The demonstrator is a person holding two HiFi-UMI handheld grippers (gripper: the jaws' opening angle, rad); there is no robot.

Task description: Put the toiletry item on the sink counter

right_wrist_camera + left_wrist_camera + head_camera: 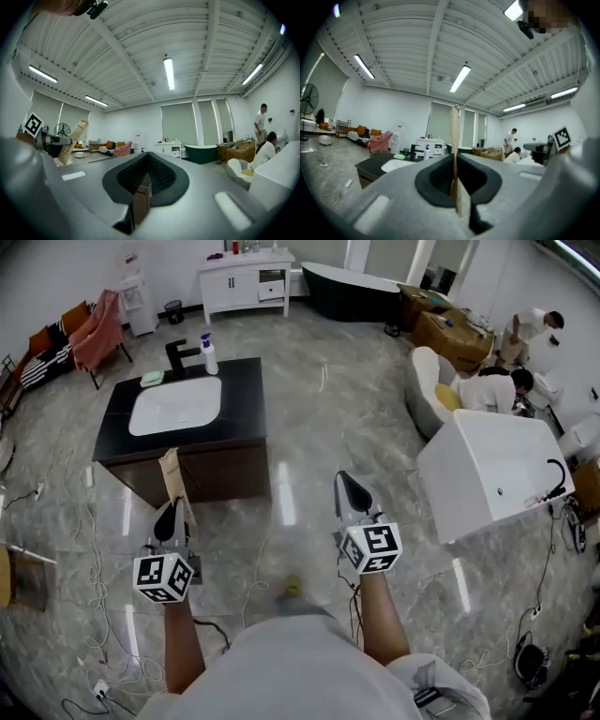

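Holding: the left gripper has its jaws pressed onto the toiletry item, a thin, flat tan packet standing upright out of the pads. The left gripper view shows it edge-on between them.
Right gripper: the right gripper has its jaws together, with nothing sticking out of them.
Item's place: in the air near the person, short of the near edge of the sink counter and not touching it.
Step in hand: judged to be the carry toward the counter; the placing is not yet done.
Free spot: the bare black top to the right of the white basin. The far side of the basin is taken by a faucet, a spray bottle and a green soap dish.
Doing it well: mind the cables on the floor to the left. Bring the packet low over the bare strip, lay it flat rather than on edge, and part the jaws only once it rests there.
Risk: released high or near the edge, so thin a packet would likely tip or slide off.
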